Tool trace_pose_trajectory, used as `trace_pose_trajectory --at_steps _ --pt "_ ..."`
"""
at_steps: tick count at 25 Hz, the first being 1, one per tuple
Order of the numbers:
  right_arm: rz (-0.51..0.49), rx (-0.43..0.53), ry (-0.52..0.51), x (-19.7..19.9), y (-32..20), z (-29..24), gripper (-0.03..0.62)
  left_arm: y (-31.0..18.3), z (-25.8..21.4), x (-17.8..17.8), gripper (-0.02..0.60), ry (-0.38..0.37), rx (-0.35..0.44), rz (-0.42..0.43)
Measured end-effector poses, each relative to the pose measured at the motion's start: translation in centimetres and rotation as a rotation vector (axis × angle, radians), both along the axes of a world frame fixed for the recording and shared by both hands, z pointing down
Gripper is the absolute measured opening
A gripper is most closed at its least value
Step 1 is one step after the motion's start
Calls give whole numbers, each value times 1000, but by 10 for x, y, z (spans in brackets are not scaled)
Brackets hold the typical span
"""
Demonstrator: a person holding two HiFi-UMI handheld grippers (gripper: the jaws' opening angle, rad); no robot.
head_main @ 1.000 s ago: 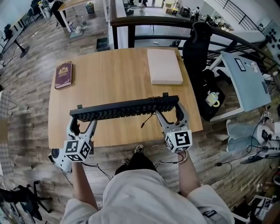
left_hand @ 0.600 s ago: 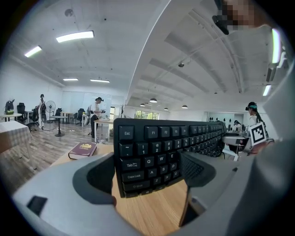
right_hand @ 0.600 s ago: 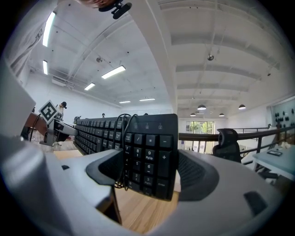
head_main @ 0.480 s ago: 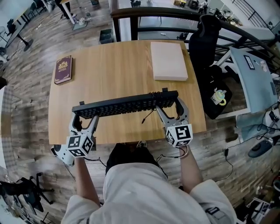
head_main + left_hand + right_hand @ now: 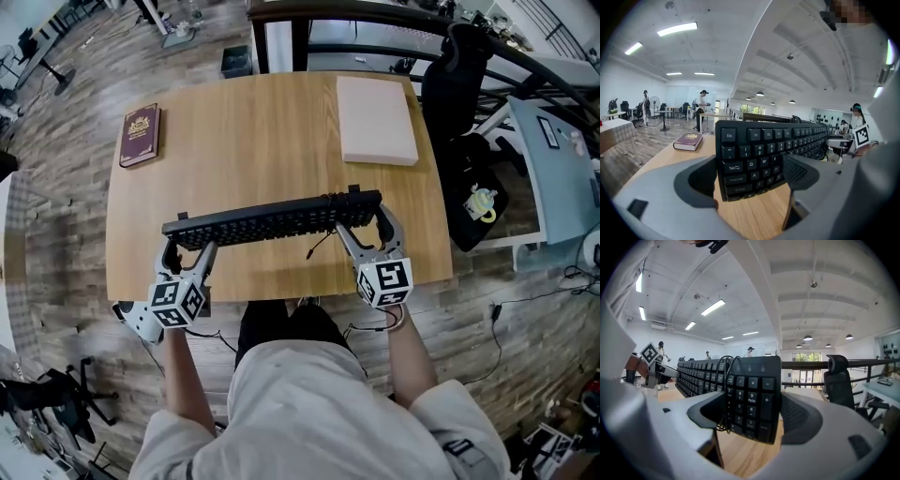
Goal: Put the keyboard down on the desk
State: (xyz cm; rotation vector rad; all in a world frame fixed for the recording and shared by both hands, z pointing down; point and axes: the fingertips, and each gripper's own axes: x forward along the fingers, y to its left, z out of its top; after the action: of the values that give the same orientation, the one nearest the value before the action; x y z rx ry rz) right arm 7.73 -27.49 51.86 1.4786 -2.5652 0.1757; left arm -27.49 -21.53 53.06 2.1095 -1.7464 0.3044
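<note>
Person: seen from above at the near edge of the desk, one gripper in each hand.
Left gripper: its jaws are clamped on the keyboard's left end, the Esc and Tab corner sitting between them in the left gripper view.
Right gripper: its jaws are clamped on the keyboard's right end, the number pad filling the gap in the right gripper view.
Keyboard: black, stretched between the two grippers over the near part of the desk and running slightly uphill to the right in the head view. It is tipped up so the keys face back toward the person. In both gripper views bare wood shows under its lower edge, so it looks held just clear of the top.
Cable: a thin black lead hanging in a loop from the keyboard near the right gripper.
Book: dark red, flat near the far left corner, well apart from the keyboard.
Pale slab: a rectangular light pad lying flat near the far right corner.
Chair: black, off the desk's far right side.
</note>
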Motion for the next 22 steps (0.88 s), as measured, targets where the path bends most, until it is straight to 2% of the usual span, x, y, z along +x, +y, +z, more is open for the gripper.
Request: trace_pose_trajectory --at_steps 22 --pt "7 -190 31 -38 -28 76 362 -27 70 -38 430 27 -149 -11"
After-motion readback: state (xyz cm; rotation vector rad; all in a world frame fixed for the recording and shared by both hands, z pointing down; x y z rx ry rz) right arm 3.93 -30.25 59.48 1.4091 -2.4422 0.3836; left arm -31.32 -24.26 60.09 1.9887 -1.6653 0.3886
